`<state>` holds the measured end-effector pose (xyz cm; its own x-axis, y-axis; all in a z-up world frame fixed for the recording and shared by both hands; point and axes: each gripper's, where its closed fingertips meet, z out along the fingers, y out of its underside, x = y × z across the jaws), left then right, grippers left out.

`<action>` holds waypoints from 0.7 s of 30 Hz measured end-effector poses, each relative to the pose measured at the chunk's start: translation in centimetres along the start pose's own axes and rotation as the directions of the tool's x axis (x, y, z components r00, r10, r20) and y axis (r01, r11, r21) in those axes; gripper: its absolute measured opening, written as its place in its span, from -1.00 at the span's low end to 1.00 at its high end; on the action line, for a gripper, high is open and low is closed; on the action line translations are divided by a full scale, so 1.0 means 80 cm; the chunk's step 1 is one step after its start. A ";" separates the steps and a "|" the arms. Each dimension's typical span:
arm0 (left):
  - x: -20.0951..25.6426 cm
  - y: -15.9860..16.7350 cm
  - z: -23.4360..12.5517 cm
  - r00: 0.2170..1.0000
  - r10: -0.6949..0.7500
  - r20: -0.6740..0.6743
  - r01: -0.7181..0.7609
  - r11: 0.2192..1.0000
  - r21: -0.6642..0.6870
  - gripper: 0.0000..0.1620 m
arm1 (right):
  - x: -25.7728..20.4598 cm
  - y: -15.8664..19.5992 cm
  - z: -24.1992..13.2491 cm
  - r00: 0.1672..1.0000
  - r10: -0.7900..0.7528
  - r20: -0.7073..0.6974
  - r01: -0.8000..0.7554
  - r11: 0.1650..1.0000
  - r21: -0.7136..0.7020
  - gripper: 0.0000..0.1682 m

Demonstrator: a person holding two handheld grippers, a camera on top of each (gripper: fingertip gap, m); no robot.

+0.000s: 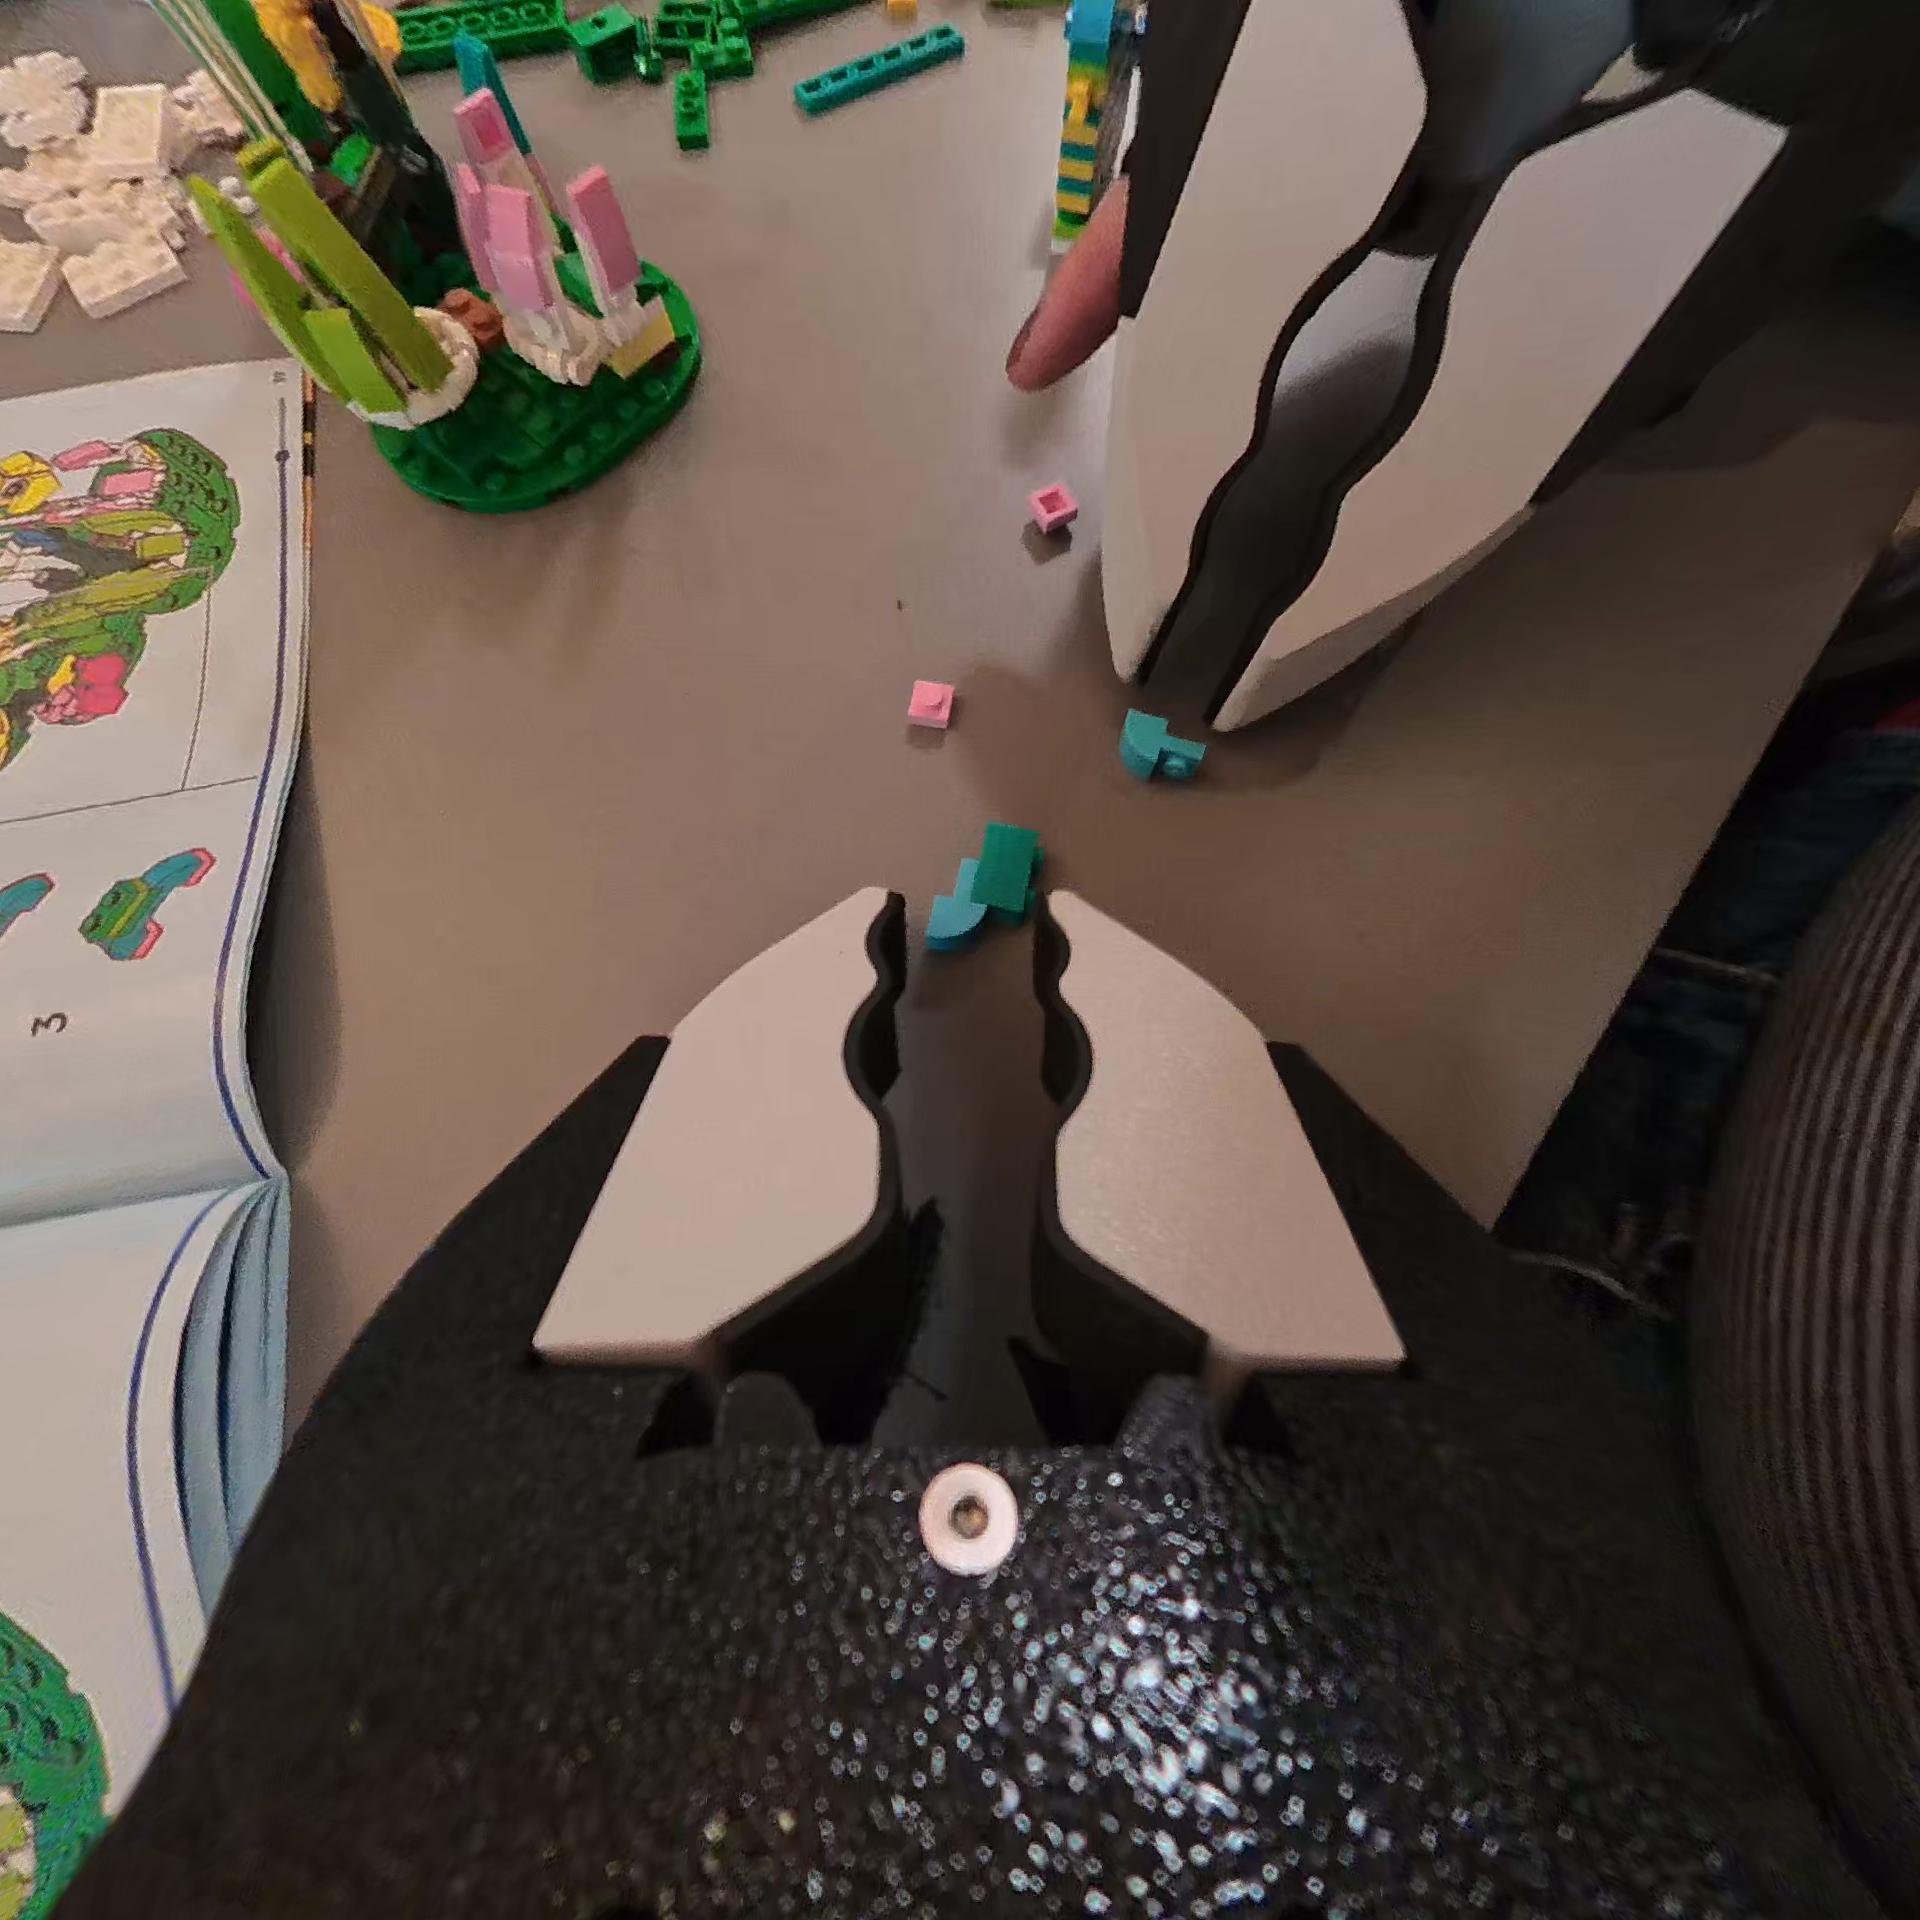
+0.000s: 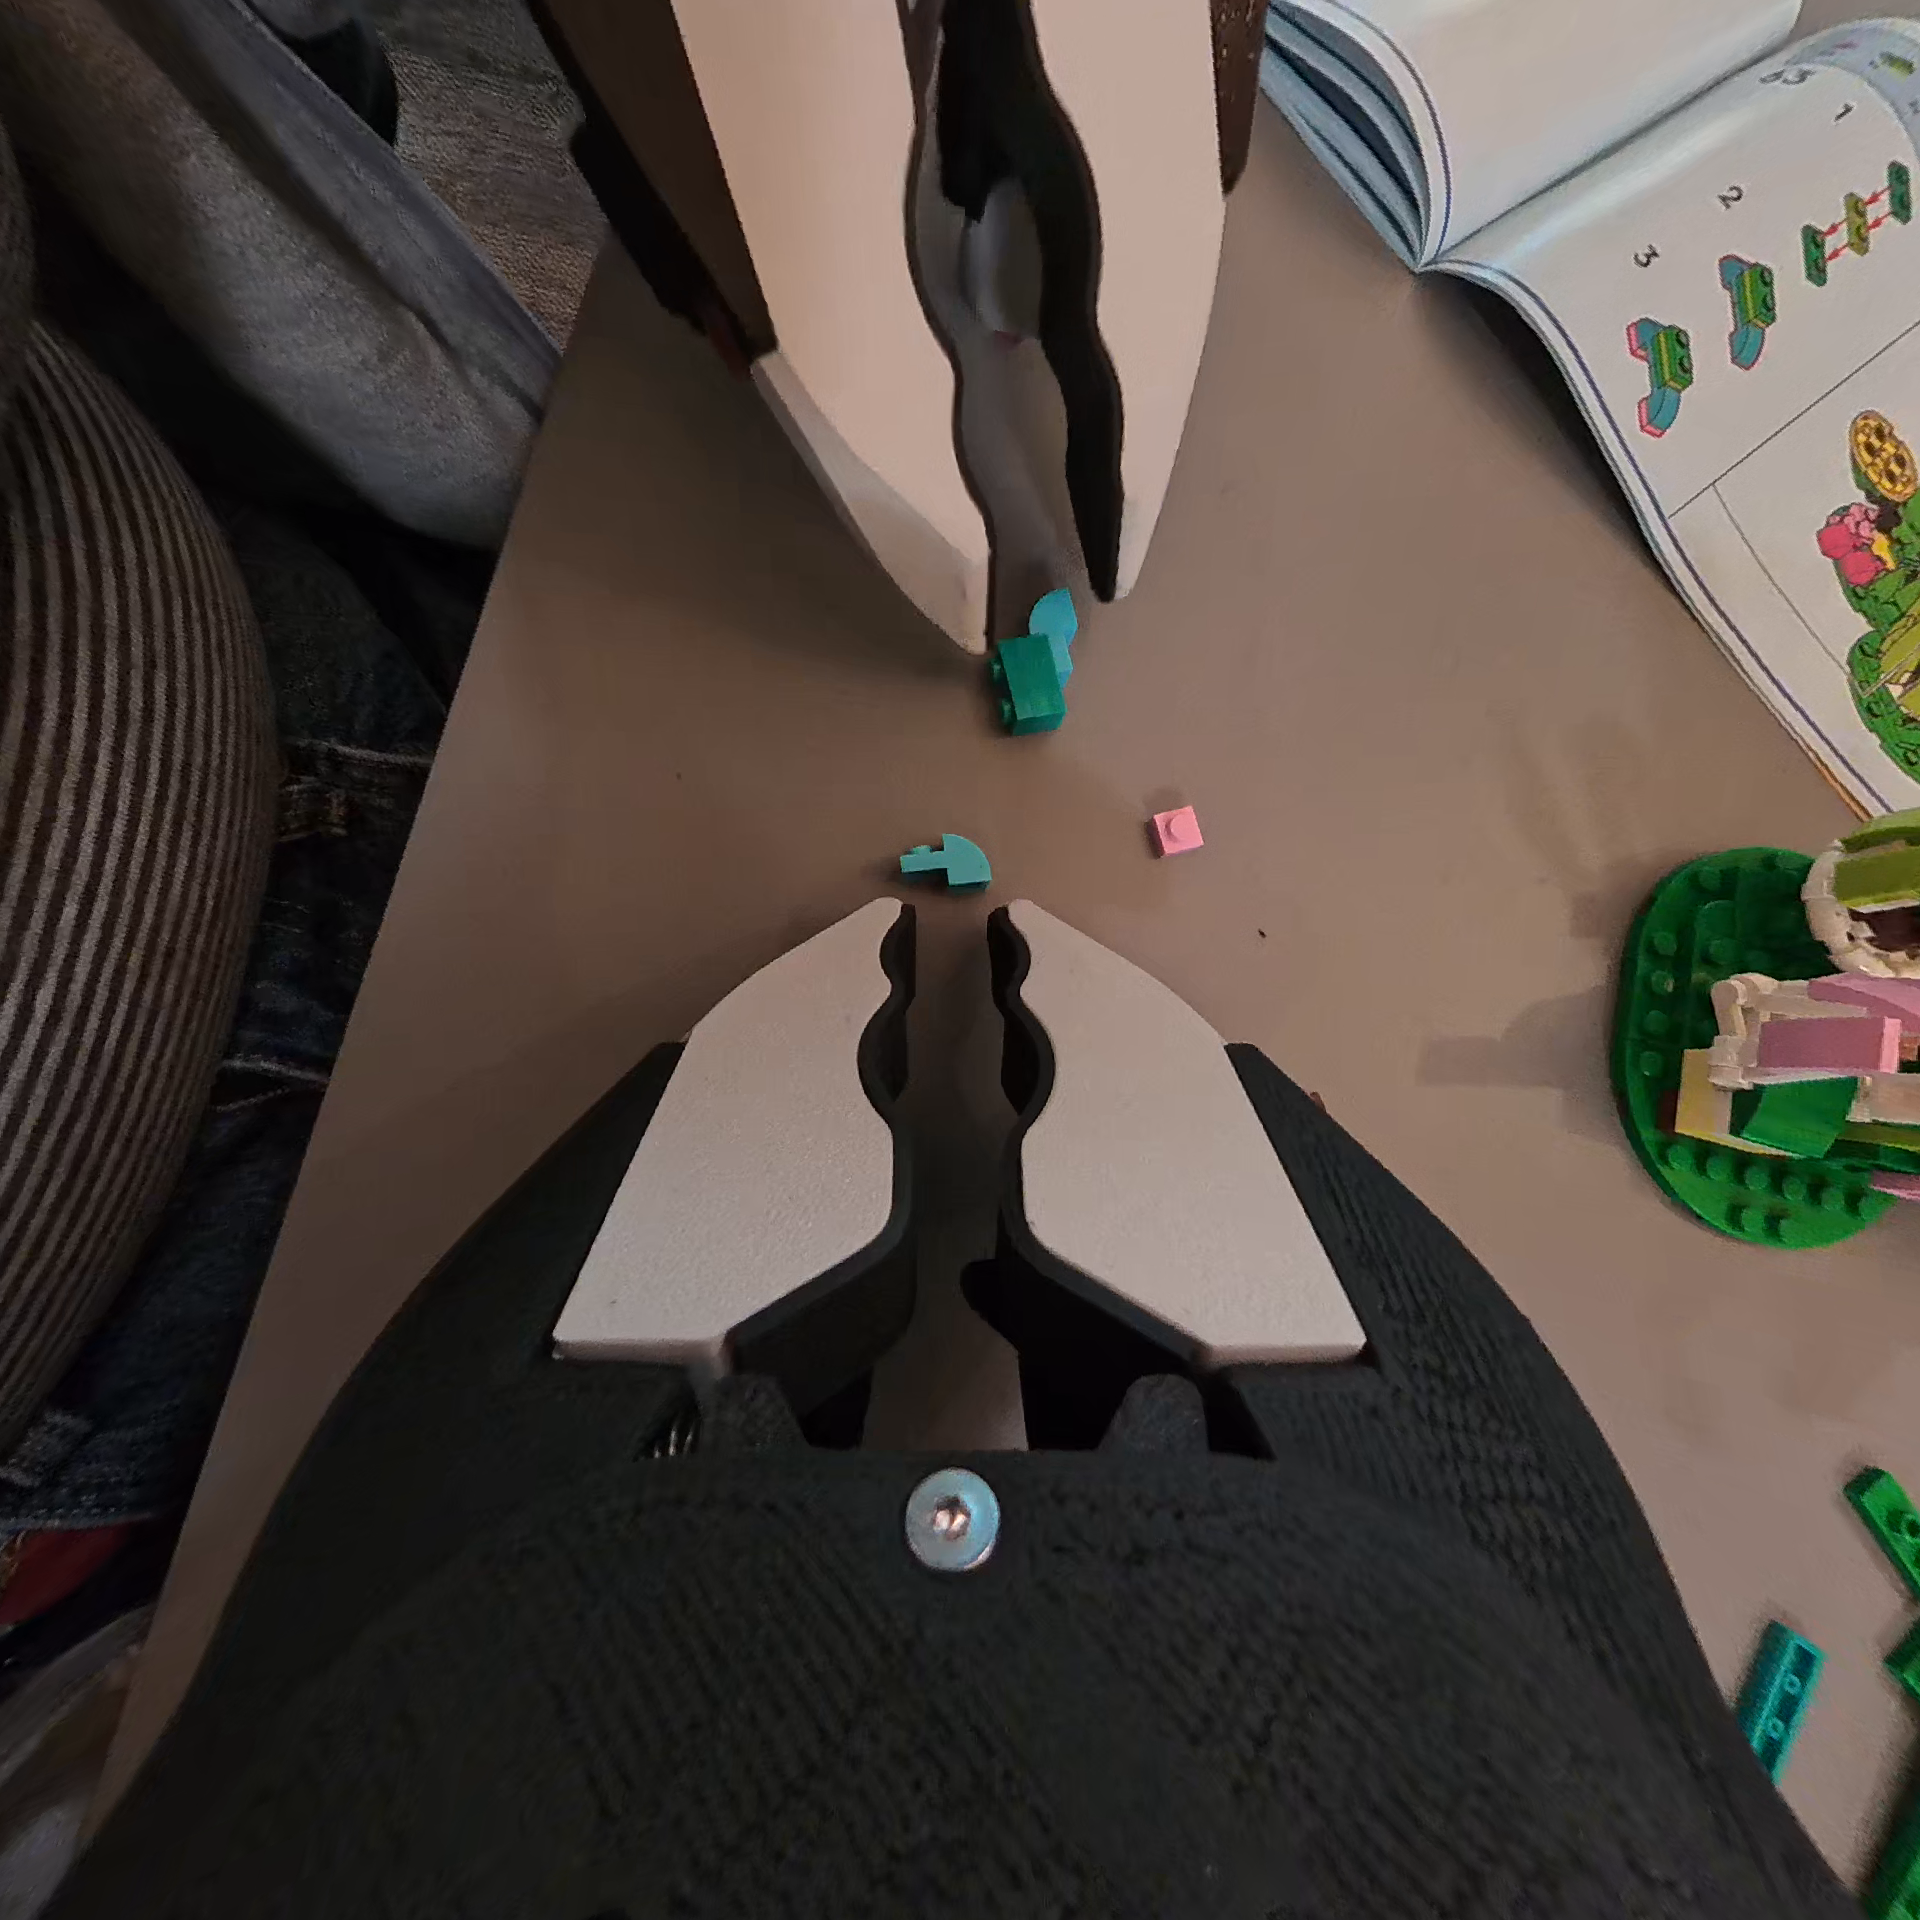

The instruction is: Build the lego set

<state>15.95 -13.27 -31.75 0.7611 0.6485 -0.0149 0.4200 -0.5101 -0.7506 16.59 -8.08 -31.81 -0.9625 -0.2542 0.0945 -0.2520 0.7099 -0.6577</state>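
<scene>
My left gripper (image 1: 974, 912) is open, low over the grey table. A small green-and-teal lego assembly (image 1: 987, 883) lies on the table right at its fingertips, partly between them; it also shows in the right wrist view (image 2: 1029, 675). My right gripper (image 2: 951, 914) is open by a narrow gap and empty. A loose teal curved piece (image 2: 945, 862) lies just in front of its tips, and also shows in the left wrist view (image 1: 1158, 743). The two grippers face each other, close together. The flower build on a green base (image 1: 520, 343) stands apart.
Two pink single-stud plates (image 1: 932, 707) (image 1: 1055, 506) lie between the grippers and the build. An open instruction booklet (image 1: 125, 727) lies beside it. White bricks (image 1: 94, 208) and green pieces (image 1: 675, 52) lie farther back. The table edge (image 2: 436, 831) and a person's lap are close by. The tips of one gripper are about 6 cm away from the tips of the other.
</scene>
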 end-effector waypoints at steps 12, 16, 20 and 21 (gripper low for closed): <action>0.004 0.003 0.007 0.998 0.049 -0.043 -0.051 0.998 -0.039 -0.78 | -0.001 0.003 -0.004 1.000 -0.001 -0.006 0.001 1.000 0.010 -0.85; 0.005 0.002 0.007 0.998 0.049 -0.049 -0.052 0.998 -0.044 -0.79 | -0.001 0.003 -0.005 1.000 -0.003 -0.007 0.003 1.000 0.015 -0.85; 0.005 0.002 0.008 0.997 0.049 -0.055 -0.052 0.998 -0.043 -0.90 | 0.000 0.000 -0.006 1.000 -0.014 -0.013 0.015 0.999 0.030 -0.85; 0.005 0.002 0.008 0.997 0.054 -0.052 -0.057 0.998 -0.041 -0.90 | 0.000 -0.001 -0.006 1.000 -0.018 -0.016 0.019 0.999 0.034 -0.85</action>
<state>16.04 -12.74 -32.30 0.8076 0.5894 -0.0212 0.3960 -0.5685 -0.7211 16.53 -7.79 -31.40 -0.9592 -0.2568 0.1184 -0.2666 0.6819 -0.6811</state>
